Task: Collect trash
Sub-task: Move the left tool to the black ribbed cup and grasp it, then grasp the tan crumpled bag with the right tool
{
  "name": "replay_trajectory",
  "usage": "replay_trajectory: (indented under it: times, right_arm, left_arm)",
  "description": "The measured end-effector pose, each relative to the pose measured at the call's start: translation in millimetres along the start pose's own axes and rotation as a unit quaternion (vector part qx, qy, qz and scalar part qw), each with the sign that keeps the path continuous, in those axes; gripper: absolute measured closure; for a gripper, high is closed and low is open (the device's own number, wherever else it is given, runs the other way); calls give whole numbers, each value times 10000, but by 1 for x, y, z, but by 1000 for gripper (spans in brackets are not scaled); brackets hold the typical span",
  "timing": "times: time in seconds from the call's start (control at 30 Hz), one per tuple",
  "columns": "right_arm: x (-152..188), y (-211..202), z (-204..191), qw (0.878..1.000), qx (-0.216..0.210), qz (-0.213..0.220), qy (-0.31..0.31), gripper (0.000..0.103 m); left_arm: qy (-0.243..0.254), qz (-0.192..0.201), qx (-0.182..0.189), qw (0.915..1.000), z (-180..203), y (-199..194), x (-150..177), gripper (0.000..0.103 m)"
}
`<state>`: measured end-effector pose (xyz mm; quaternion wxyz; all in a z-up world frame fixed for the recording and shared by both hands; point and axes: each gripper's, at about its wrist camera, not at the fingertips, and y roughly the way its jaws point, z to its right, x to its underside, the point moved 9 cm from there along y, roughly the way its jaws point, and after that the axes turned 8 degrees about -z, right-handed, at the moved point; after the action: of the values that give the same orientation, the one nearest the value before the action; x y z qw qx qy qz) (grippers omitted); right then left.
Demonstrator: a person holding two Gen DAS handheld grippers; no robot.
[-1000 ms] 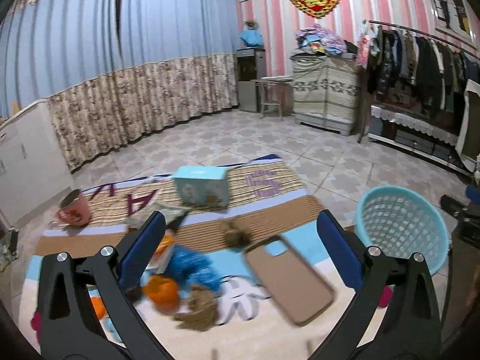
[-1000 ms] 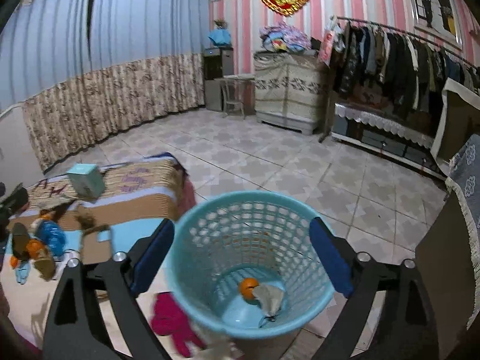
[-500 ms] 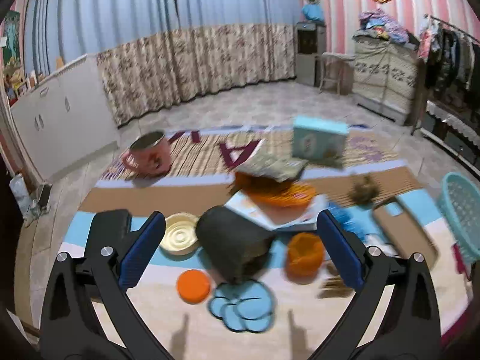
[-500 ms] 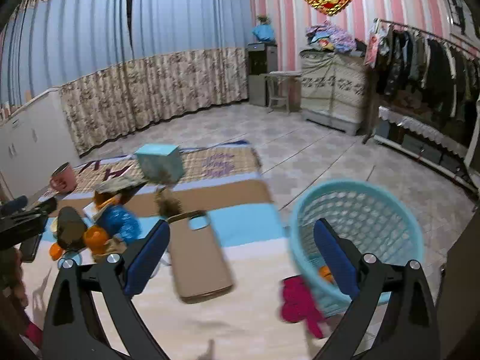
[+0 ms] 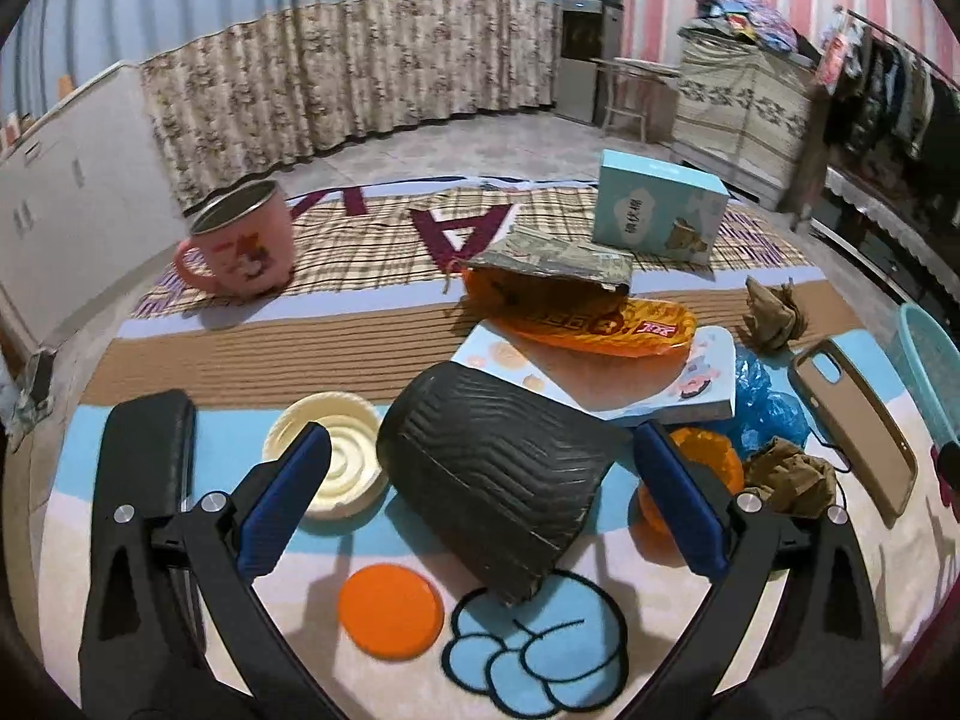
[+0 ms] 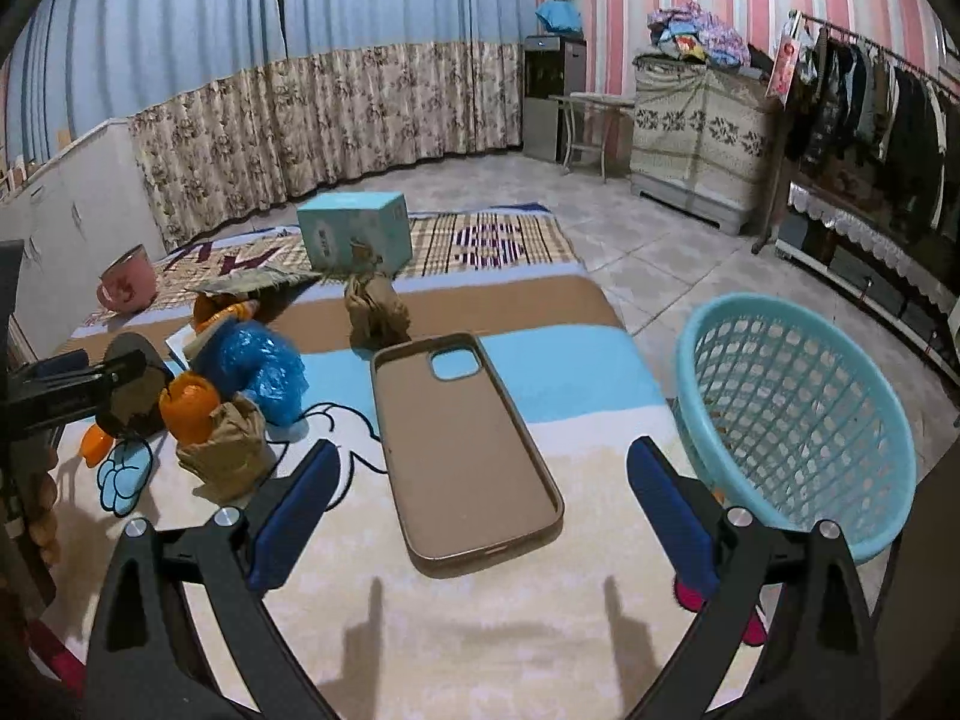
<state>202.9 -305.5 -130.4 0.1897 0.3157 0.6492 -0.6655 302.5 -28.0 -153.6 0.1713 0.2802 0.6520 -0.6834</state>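
Note:
My left gripper [image 5: 480,498] is open and empty, hovering over a black ribbed cup [image 5: 492,474] lying on its side on the mat. Near it lie crumpled brown paper [image 5: 789,477], a blue plastic bag [image 5: 765,402], an orange wrapper [image 5: 588,318] and another brown paper wad [image 5: 771,315]. My right gripper [image 6: 480,510] is open and empty above a brown phone case [image 6: 462,444]. The light blue trash basket [image 6: 798,414] stands on the floor to its right. The crumpled brown paper [image 6: 225,450] and blue bag [image 6: 258,366] lie to its left.
A pink mug [image 5: 240,249], a teal box [image 5: 657,210], a cream lid [image 5: 330,462], an orange lid [image 5: 390,609] and a black case [image 5: 147,450] lie on the mat. A clothes rack [image 6: 888,96] and covered cabinet [image 6: 696,120] stand behind.
My left gripper swung left from the phone case to over the black cup. My right gripper swung left from above the basket to over the phone case. Both stayed open.

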Motion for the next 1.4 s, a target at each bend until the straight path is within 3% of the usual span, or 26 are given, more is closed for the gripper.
replay_trajectory:
  times: [0.27, 0.33, 0.4, 0.53, 0.63, 0.77, 0.97, 1.13, 1.23, 1.3, 1.4]
  right_arm:
    - [-2, 2, 3, 10000, 52, -16, -25, 8]
    - [-2, 5, 2, 10000, 66, -19, -37, 9]
    - [-2, 7, -1, 10000, 61, -29, -48, 8]
    - [0, 8, -14, 9998, 44, -11, -182, 8]
    - [1, 7, -30, 9993, 18, 2, -370, 9]
    - [1, 4, -56, 9981, -99, 29, -603, 9]
    - [-2, 6, -98, 9956, -364, -31, -867, 9]
    - [5, 16, -121, 9932, -411, -213, -1069, 9]
    - [8, 21, -125, 9922, -453, -300, -1121, 10]
    - [9, 24, -129, 9913, -512, -363, -1156, 15]
    - [15, 28, -136, 9889, -635, -518, -1241, 33]
  left_arm:
    - [165, -187, 226, 9994, 13, 24, -5, 7]
    - [187, -194, 317, 9991, 16, 24, -3, 13]
    - [269, -119, 204, 9994, 15, 19, -3, 29]
    - [178, -182, 180, 9995, 7, 18, -1, 45]
    - [172, -184, 151, 9996, 1, 13, 4, 47]
    - [230, -12, -196, 9995, -10, -9, 6, 47]
    - [-59, 255, -558, 9981, -37, -53, 10, 47]
    - [-198, 351, -949, 9947, -65, -81, 31, 47]
    - [-326, 340, -992, 9940, -78, -86, 42, 47]
    - [-449, 344, -1036, 9930, -87, -89, 46, 47]
    - [-628, 363, -1037, 9920, -97, -90, 48, 47]
